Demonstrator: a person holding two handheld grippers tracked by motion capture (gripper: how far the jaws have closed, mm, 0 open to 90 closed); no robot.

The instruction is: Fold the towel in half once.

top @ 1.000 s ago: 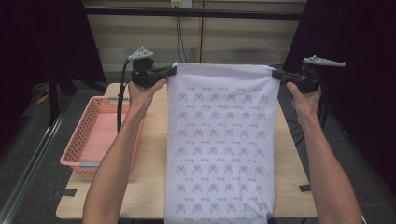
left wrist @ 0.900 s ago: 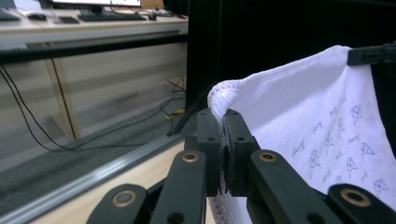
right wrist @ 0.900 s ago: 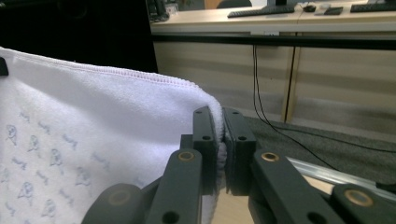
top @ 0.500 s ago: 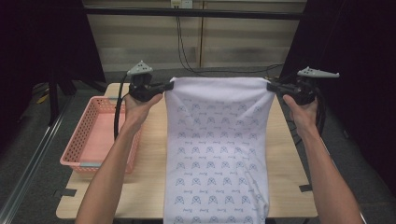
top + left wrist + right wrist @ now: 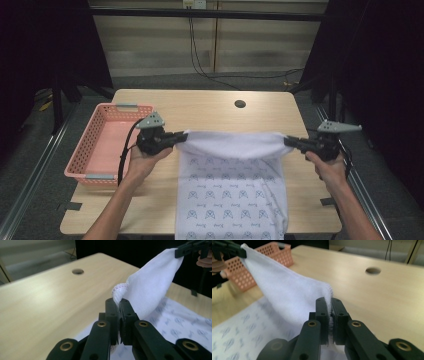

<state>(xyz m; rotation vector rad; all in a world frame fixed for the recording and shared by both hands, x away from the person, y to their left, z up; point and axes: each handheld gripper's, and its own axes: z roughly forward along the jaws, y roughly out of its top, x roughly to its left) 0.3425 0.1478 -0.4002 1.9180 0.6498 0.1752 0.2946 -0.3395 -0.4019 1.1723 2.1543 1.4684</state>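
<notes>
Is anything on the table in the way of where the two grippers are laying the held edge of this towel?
Nothing visible. The left gripper and right gripper each clamp a corner of the towel. The table beyond is bare wood, and the pink basket sits off to its left.

The high view is evenly lit over the pale wooden table (image 5: 215, 107), with black, underexposed surroundings and mild softness throughout; the white printed cloth (image 5: 232, 145) looks bright, nearly washed out along its raised fold; in both gripper views the black jaws are sharp, while a soft sheen lies on the blurred far tabletop.
</notes>
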